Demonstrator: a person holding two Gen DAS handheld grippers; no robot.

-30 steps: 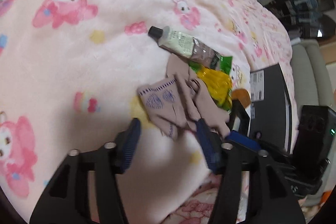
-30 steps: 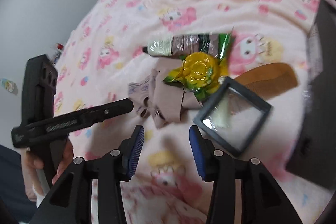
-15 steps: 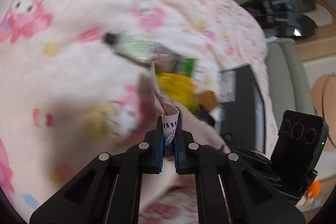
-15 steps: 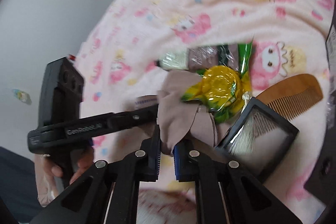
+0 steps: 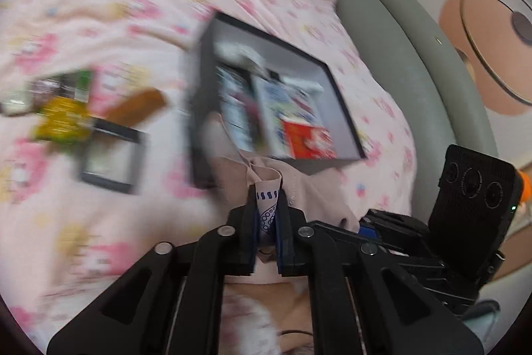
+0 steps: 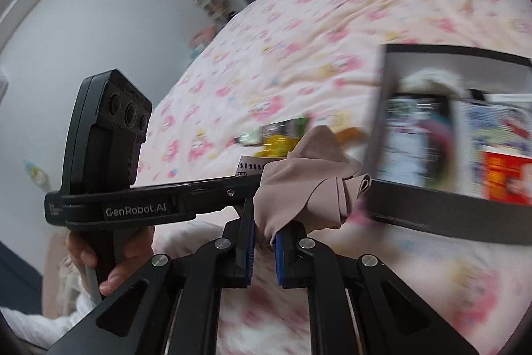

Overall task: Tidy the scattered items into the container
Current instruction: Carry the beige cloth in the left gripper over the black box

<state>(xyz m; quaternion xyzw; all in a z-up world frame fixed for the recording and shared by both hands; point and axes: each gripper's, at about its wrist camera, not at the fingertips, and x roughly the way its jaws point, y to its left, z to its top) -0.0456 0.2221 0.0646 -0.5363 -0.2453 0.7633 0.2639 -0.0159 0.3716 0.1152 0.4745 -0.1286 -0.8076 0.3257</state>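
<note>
Beige cloth gloves point(image 5: 266, 175) hang clamped in both tongs, left gripper point(image 5: 266, 218) and right gripper point(image 6: 264, 222), beside the part-filled black rectangular box point(image 5: 342, 95); seemingly four blurred items remain.

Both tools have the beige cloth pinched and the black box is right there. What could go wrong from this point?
1. The beige cloth is pinched only at its edges by the left tool and the right tool; loose folds may slip out.
2. The black box already looks crowded, so the cloth may drape over its rim.
3. The hanging fabric could drag the yellow packet or the comb lying beside the box.
</note>
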